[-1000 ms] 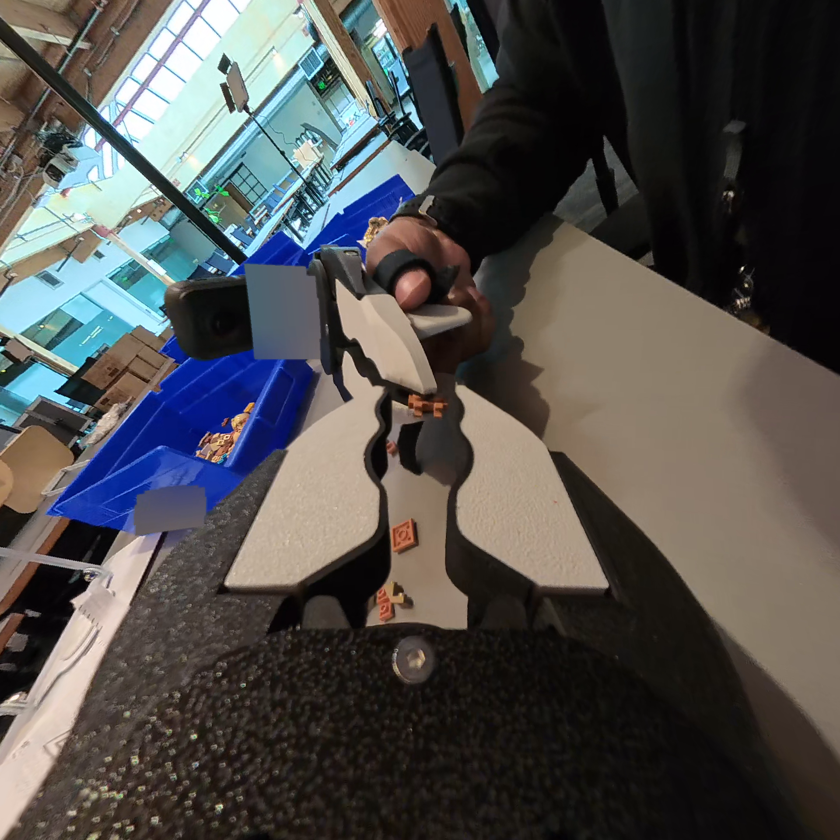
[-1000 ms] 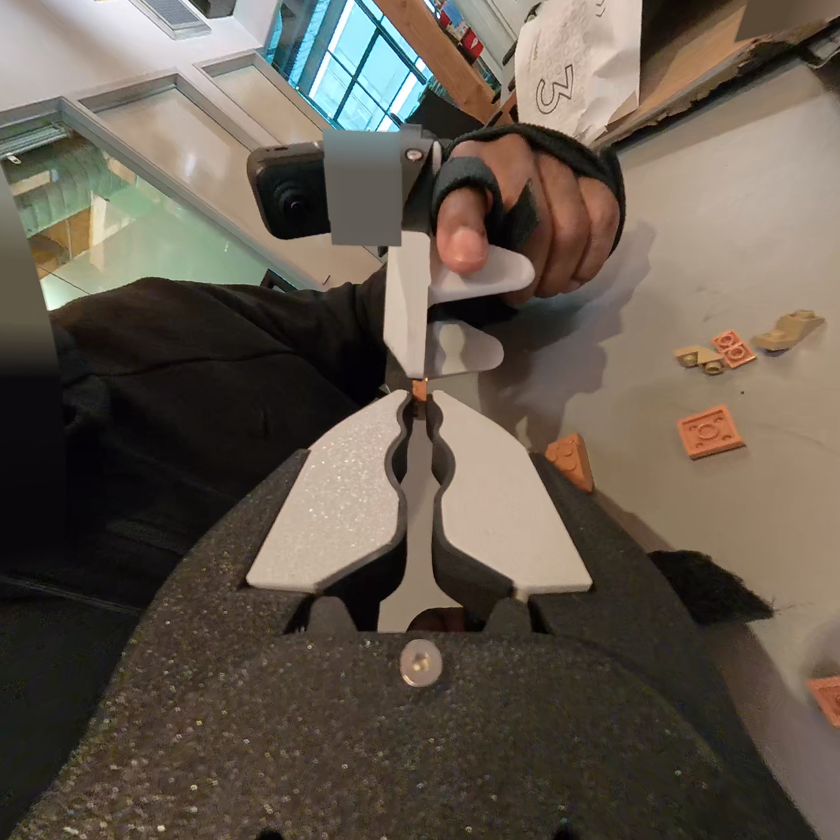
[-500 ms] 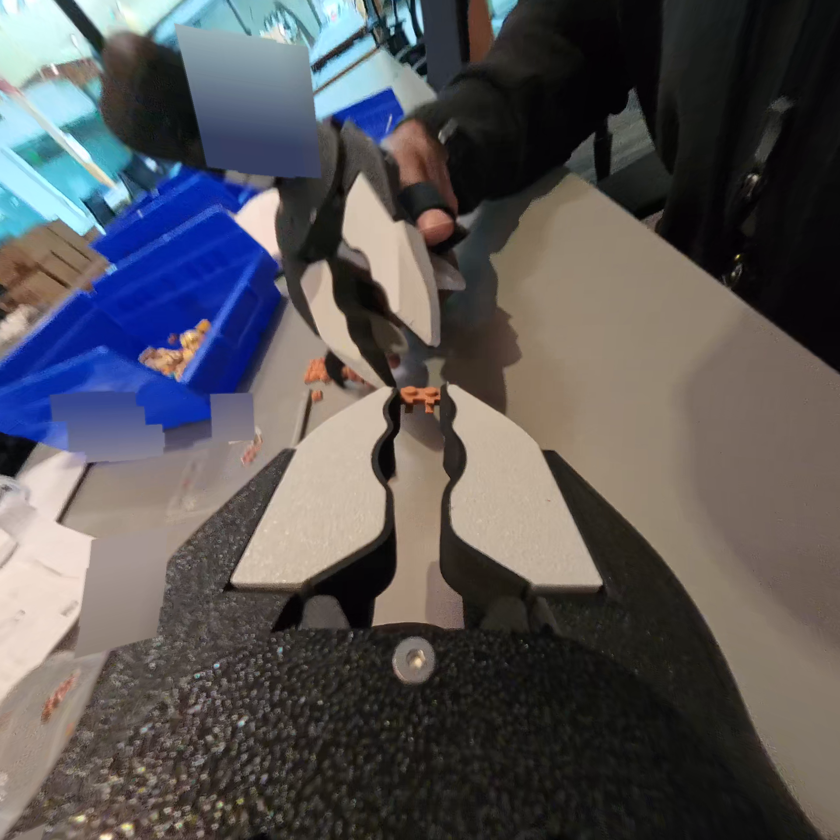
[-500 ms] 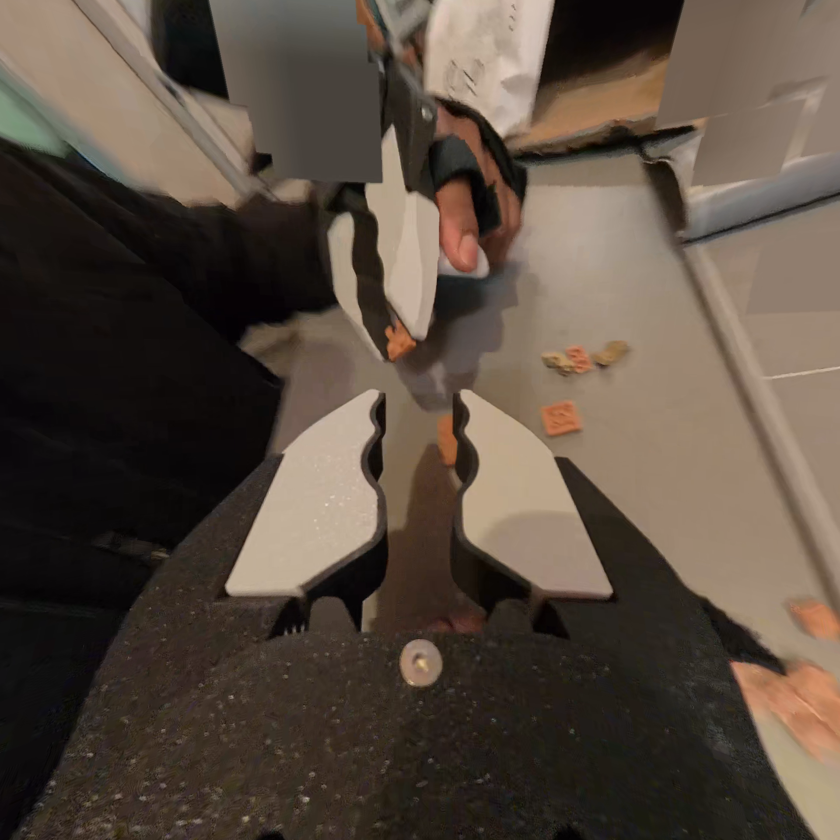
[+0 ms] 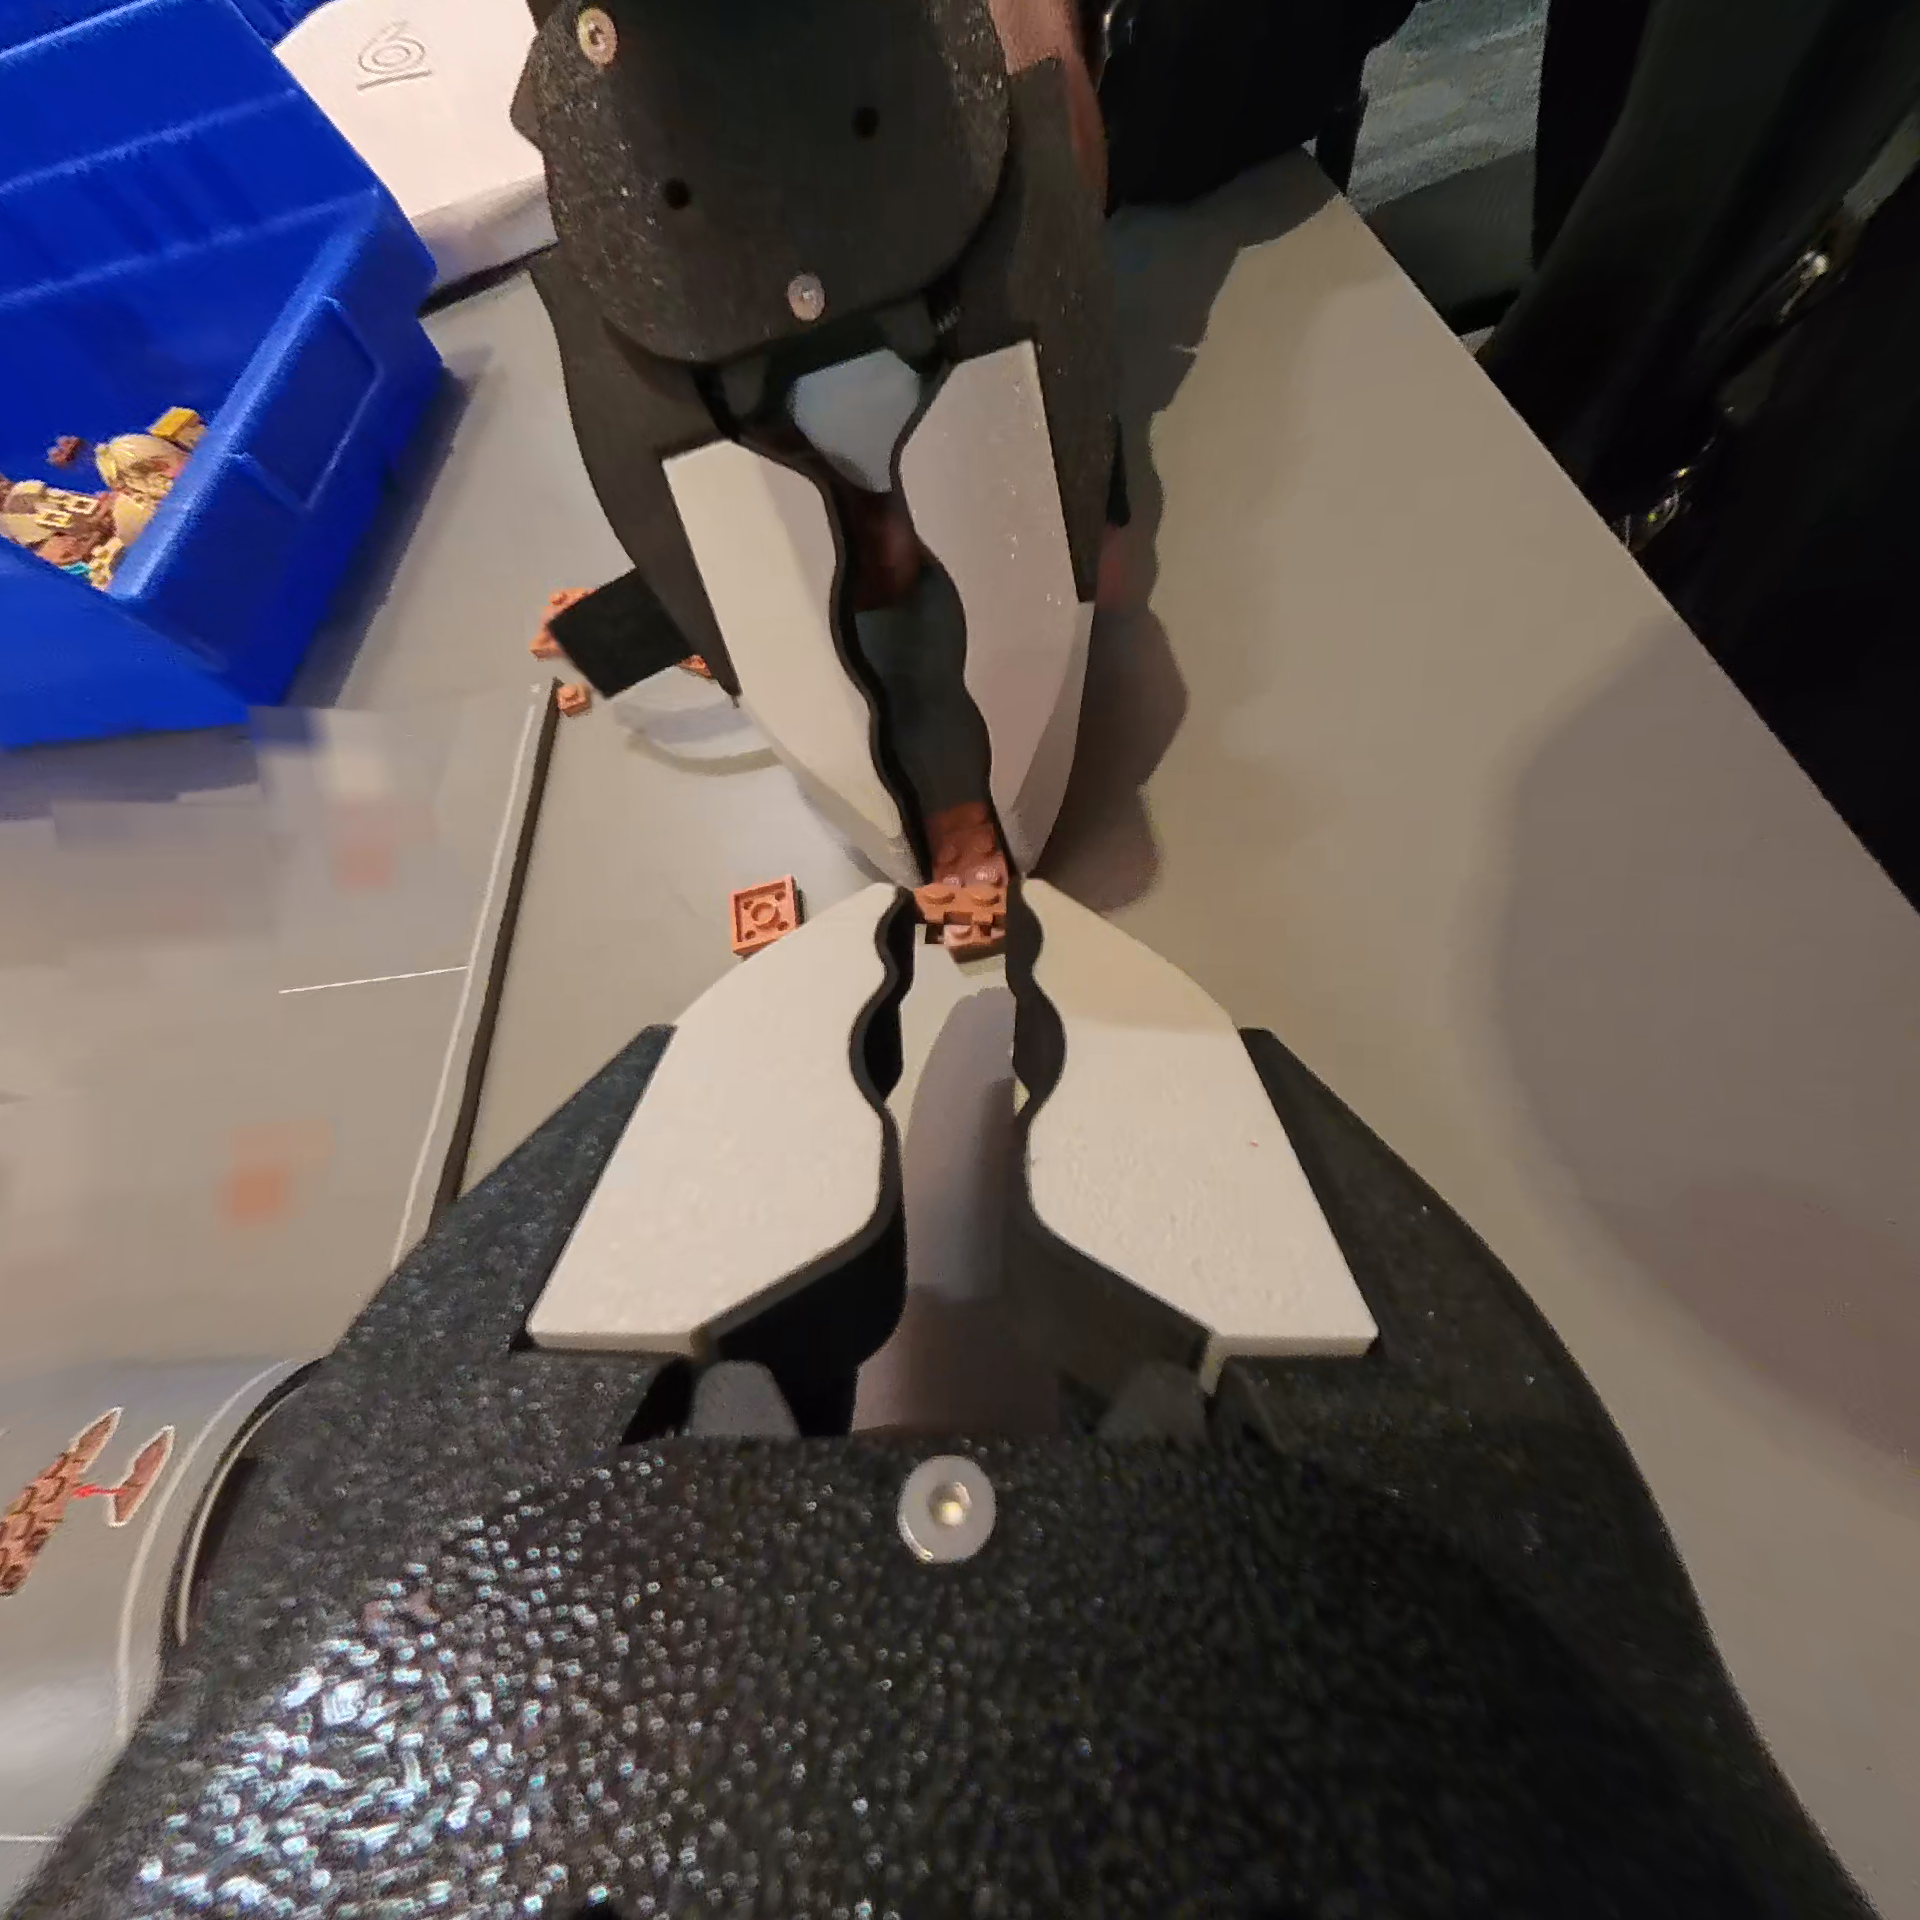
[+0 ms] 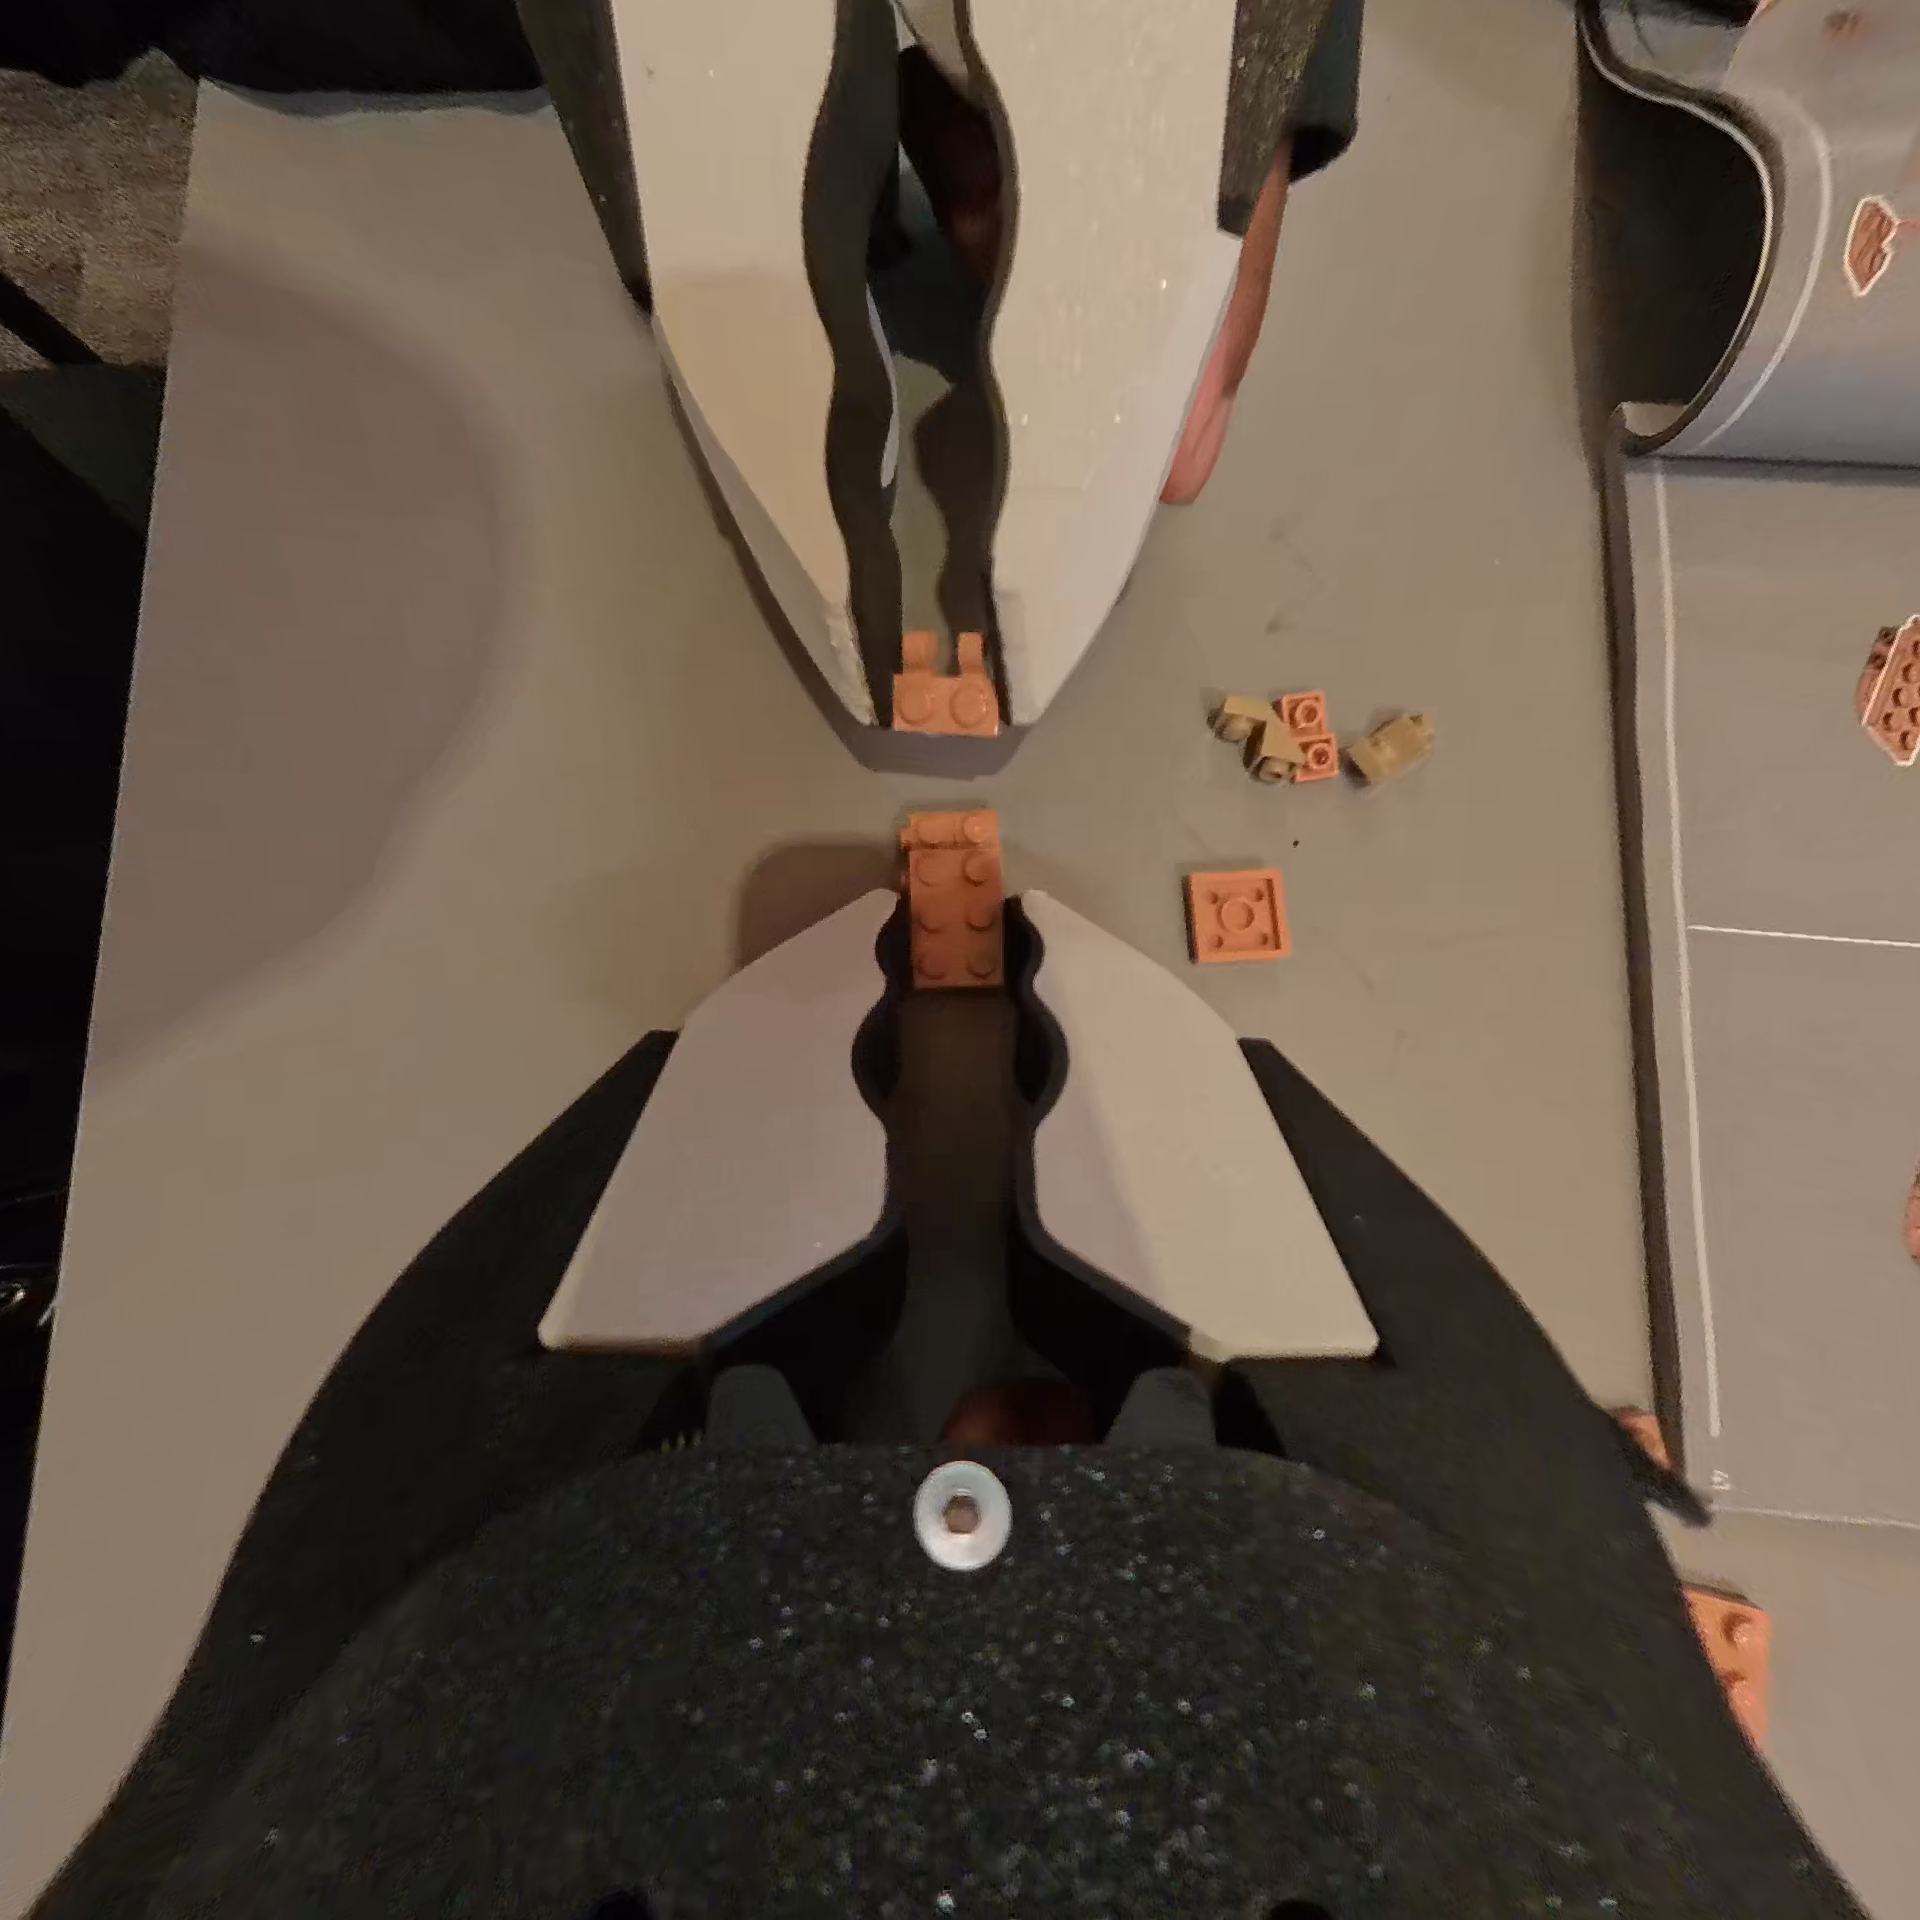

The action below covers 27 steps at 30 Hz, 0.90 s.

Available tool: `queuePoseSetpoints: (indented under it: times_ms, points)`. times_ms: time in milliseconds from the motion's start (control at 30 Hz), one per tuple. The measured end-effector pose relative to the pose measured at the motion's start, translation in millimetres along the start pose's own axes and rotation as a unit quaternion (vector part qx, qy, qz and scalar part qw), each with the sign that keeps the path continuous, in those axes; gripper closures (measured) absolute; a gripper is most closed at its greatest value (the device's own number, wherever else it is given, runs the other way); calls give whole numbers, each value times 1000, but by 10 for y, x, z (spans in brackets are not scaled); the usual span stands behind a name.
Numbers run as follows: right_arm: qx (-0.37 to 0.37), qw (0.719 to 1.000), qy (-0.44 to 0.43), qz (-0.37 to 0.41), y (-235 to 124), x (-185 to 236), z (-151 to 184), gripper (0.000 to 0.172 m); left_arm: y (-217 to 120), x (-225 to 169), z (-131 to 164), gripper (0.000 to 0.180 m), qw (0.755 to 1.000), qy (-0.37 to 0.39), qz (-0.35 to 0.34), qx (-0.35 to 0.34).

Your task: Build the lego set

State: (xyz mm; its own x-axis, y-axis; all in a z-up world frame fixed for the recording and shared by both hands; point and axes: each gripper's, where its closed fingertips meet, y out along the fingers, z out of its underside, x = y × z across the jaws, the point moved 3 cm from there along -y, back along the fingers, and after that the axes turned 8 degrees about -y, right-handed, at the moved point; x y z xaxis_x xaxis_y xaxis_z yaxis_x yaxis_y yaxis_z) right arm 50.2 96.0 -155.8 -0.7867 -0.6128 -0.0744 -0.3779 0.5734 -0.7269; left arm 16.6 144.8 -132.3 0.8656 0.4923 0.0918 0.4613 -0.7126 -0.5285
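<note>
The left gripper (image 5: pixel 961 909) is pinching a small orange hinge plate (image 5: pixel 966 902) between its fingertips, and the right gripper (image 6: pixel 956 914) is pinching a longer orange studded plate (image 6: pixel 954 914), both pads pressing its sides. The two grippers are facing each other tip to tip above the grey table (image 6: pixel 416 727), their pieces lying just apart in the right wrist view. An orange square plate (image 6: pixel 1236 914) is lying on the table near the right gripper's tips, with a cluster of tan and orange pieces (image 6: pixel 1314 748) just beyond it. A blue bin (image 5: pixel 187 364) holding more pieces is sitting well apart from that square plate.
</note>
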Motion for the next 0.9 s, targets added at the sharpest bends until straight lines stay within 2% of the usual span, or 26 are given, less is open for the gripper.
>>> queuePoseSetpoints:
  times_ms: [100, 333, 900]
  points:
    - [-43, 999, -4, 17, -58, -39, -69, 155, -26, 32, -32, 164, 1000, -15, -9, -16]
    - [-148, 987, -9, 63, -250, -81, -227, 155, -136, 63, -260, 165, 992, -40, -6, -119]
    - [-201, 974, -37, 100, -350, -41, -344, 155, -112, 83, -263, 161, 992, -44, -14, -116]
